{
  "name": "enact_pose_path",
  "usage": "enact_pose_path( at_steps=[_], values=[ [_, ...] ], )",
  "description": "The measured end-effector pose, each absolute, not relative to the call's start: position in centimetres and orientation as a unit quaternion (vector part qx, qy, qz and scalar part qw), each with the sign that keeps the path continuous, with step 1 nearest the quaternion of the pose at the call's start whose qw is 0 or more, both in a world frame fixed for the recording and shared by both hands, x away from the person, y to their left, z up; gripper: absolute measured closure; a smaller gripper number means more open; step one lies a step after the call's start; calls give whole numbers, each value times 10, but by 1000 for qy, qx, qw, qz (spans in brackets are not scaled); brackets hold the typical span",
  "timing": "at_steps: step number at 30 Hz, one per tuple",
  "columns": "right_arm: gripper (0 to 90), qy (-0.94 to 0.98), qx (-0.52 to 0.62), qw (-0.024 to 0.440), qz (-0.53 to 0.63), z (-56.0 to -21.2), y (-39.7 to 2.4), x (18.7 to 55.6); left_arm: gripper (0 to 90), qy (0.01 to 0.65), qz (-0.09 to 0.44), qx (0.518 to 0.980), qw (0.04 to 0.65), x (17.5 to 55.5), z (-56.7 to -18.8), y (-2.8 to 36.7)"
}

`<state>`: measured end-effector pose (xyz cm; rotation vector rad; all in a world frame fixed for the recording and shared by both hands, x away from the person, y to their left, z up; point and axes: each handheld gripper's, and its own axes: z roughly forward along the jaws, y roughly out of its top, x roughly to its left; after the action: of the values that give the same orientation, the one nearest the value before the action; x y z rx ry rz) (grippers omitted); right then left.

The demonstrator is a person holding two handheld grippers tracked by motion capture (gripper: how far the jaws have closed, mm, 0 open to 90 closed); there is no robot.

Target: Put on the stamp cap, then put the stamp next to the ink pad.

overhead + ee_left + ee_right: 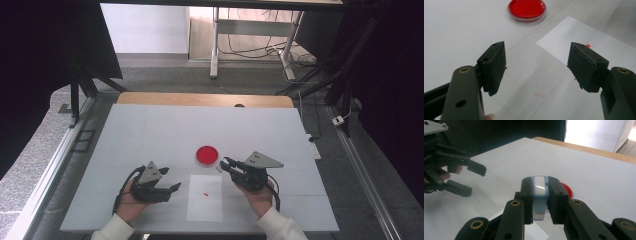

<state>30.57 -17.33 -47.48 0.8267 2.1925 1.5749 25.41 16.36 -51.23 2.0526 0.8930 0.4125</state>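
A red round dish [207,155] lies near the middle of the white table [150,130]. Just in front of it lies a white paper sheet [205,197] with a small red mark [205,194]. My right gripper [226,162] hovers right of the dish, shut on a small light-blue and white device [539,185] held upright between its pads [527,192]. My left gripper [175,188] sits left of the sheet, open and empty. In the left gripper view its open jaws frame the sheet [584,45], with the dish [527,9] beyond.
A faint red smear [539,94] marks the table near the sheet's corner. The table's wooden far edge [205,99] borders a grey floor with desk legs and cables [260,50]. Dark curtains and frame rails stand on both sides.
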Motion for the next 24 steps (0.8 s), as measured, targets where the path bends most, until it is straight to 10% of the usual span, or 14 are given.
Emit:
enact_pose_path(
  at_steps=[24],
  values=[
    [746, 770, 302, 185, 530, -477, -182, 327, 305, 388, 177, 805, 413, 240, -520, 200]
  ],
)
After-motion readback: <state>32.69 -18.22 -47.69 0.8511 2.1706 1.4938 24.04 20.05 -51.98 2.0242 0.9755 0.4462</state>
